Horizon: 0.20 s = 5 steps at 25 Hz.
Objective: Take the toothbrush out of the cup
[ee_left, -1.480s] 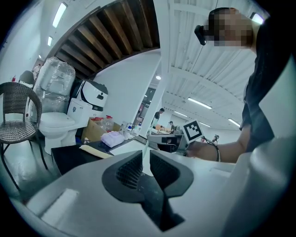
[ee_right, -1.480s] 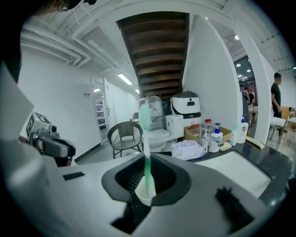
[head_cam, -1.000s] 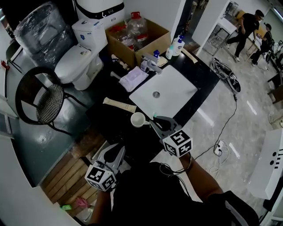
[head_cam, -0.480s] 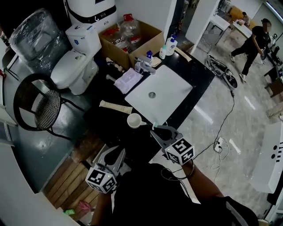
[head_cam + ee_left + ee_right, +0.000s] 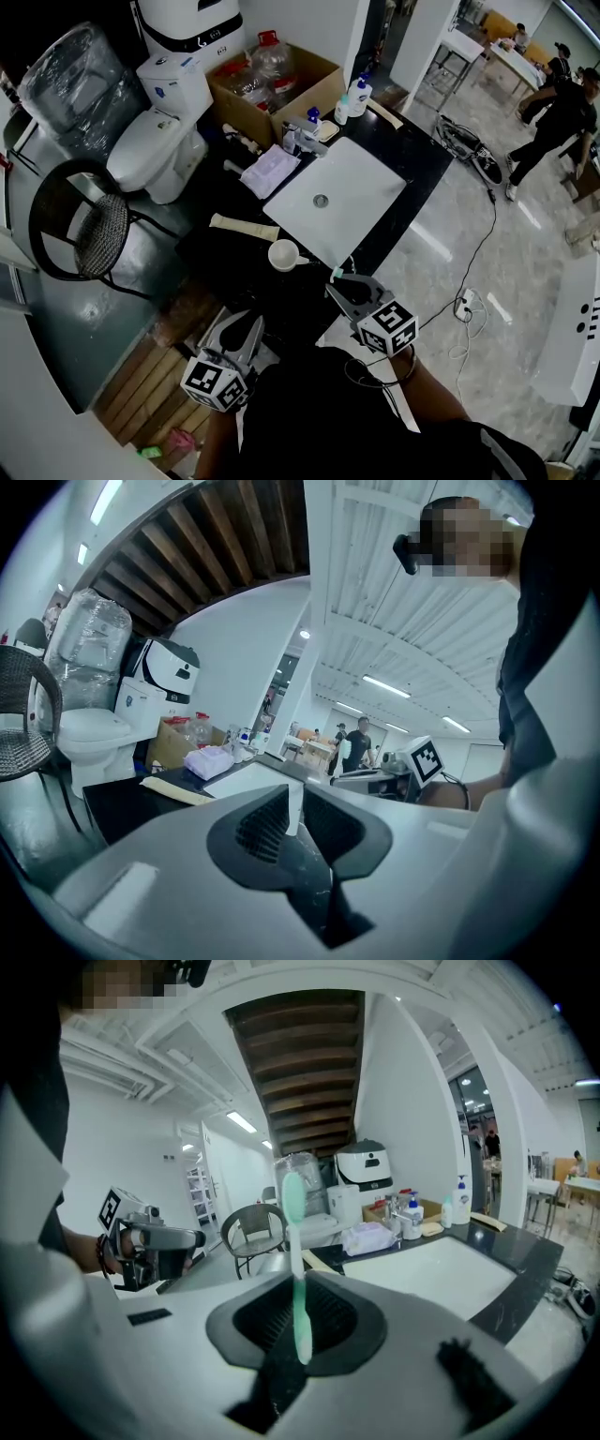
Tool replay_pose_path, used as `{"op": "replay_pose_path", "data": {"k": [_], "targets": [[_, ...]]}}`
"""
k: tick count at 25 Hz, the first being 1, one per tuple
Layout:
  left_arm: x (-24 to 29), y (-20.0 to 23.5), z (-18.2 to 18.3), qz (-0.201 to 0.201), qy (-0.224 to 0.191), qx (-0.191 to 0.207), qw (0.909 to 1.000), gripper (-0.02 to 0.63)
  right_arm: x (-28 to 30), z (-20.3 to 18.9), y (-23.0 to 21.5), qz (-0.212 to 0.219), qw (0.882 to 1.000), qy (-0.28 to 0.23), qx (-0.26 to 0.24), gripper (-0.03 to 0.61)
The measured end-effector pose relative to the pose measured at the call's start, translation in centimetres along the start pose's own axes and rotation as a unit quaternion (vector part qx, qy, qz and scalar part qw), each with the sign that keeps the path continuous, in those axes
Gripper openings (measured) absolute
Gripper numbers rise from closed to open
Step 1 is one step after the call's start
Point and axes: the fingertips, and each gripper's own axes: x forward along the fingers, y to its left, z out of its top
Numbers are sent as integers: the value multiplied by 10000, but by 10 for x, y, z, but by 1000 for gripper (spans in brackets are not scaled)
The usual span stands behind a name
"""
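Toothbrush (image 5: 337,273) first: in the head view you can see only its pale green tip, poking out past the tips of your right gripper (image 5: 343,286). That gripper hovers over the near edge of the black desk (image 5: 417,155). The white cup (image 5: 282,254) stands on the desk at about 10 o'clock from that gripper, apart from the brush. The white sink (image 5: 352,183) lies at 12 o'clock from the gripper. A cream tube (image 5: 244,225) lies on the desk at 10 o'clock from the cup. Your left gripper (image 5: 247,324) hangs at 7 o'clock from the cup, off the desk's near edge.

In the left gripper view, your left gripper (image 5: 293,822) has its jaws drawn close together. Only a sliver of light shows between the ribbed pads, and they grip nothing. Your right gripper (image 5: 412,766) shows at 2 o'clock from them.

In the right gripper view, your right gripper (image 5: 300,1321) has its jaws clenched on the toothbrush (image 5: 299,1288), gripping the green handle. The brush stands upright, its white neck and green head rising toward 12 o'clock above the jaws. The sink (image 5: 441,1260) sits at 3 o'clock from the brush, a dark chair (image 5: 253,1227) just left of its neck, and your left gripper (image 5: 150,1241) at 9 o'clock.
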Motion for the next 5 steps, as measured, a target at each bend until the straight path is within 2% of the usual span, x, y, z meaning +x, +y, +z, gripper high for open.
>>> {"op": "replay_pose_path", "data": {"k": [5], "targets": [[-3, -1, -1, 49, 5, -29, 10000, 48, -7, -11, -2, -47, 9999, 34, 157, 46]]}}
